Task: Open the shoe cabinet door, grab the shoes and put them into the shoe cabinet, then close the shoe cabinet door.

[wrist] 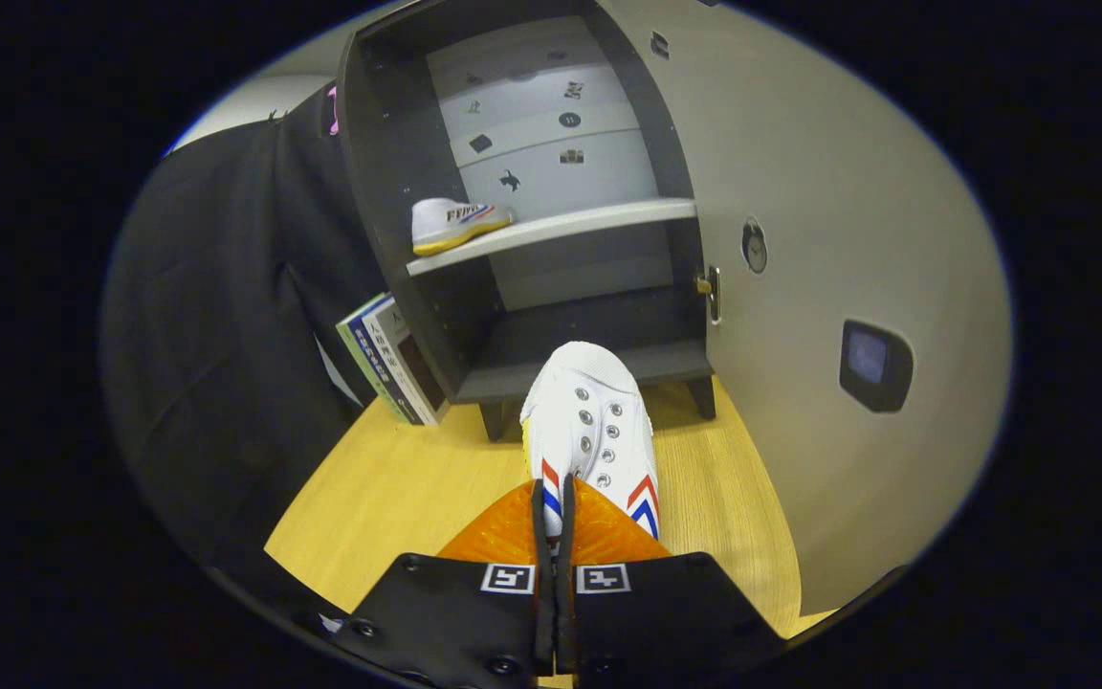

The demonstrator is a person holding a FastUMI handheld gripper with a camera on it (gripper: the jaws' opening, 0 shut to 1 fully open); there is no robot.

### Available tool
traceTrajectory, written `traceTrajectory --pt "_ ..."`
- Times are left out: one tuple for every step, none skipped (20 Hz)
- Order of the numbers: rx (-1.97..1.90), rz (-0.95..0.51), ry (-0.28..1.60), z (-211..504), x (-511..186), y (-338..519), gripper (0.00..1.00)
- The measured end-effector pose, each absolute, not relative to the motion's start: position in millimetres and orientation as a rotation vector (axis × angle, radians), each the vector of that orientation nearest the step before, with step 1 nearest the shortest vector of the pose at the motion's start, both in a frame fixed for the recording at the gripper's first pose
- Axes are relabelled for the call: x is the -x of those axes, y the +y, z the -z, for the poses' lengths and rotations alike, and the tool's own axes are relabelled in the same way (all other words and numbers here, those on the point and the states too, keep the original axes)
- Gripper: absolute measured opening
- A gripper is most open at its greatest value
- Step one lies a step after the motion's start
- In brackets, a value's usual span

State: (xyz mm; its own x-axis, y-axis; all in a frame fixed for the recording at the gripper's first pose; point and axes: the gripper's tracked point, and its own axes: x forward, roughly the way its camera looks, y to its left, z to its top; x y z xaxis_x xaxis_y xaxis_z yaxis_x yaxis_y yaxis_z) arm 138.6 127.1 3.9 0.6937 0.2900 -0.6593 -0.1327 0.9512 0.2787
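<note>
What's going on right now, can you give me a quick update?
Gripper shut on second shoe, aimed at cabinet. Door open. First shoe on middle shelf. Nothing in the way.

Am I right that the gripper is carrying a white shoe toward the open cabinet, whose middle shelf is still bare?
Not quite: in the gripper view the shelf already holds another white shoe. The rest stands: the gripper is shut on a white shoe, heading for the open cabinet.
</note>
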Motion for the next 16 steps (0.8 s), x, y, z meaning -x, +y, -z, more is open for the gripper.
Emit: traceTrajectory --pt "-0.221 -0.243 0.746 -14 -150 130 0.02" --pt "-0.230 -0.250 0.717 -25 -161 135 0.02" --pt "-0.234 -0.257 0.691 -36 -171 137 0.02" --pt "-0.234 -0.264 0.667 -46 -182 141 0.02" --pt "-0.229 -0.272 0.643 -54 -194 144 0.02" --pt "-0.226 -0.277 0.617 -63 -204 147 0.02" --pt "-0.226 -0.283 0.600 -70 -214 150 0.02" --pt "-0.232 -0.289 0.584 -75 -226 155 0.02" --pt "-0.240 -0.292 0.571 -81 -237 158 0.02" --pt "-0.242 -0.296 0.562 -84 -250 162 0.02" --pt "-0.245 -0.294 0.547 -89 -262 165 0.02" --pt "-0.242 -0.294 0.541 -91 -275 168 0.02" --pt "-0.241 -0.291 0.527 -96 -288 170 0.02" --pt "-0.246 -0.288 0.516 -99 -301 173 0.02" --pt "-0.247 -0.287 0.510 -102 -315 176 0.02" --pt "-0.253 -0.284 0.500 -106 -326 178 0.02"
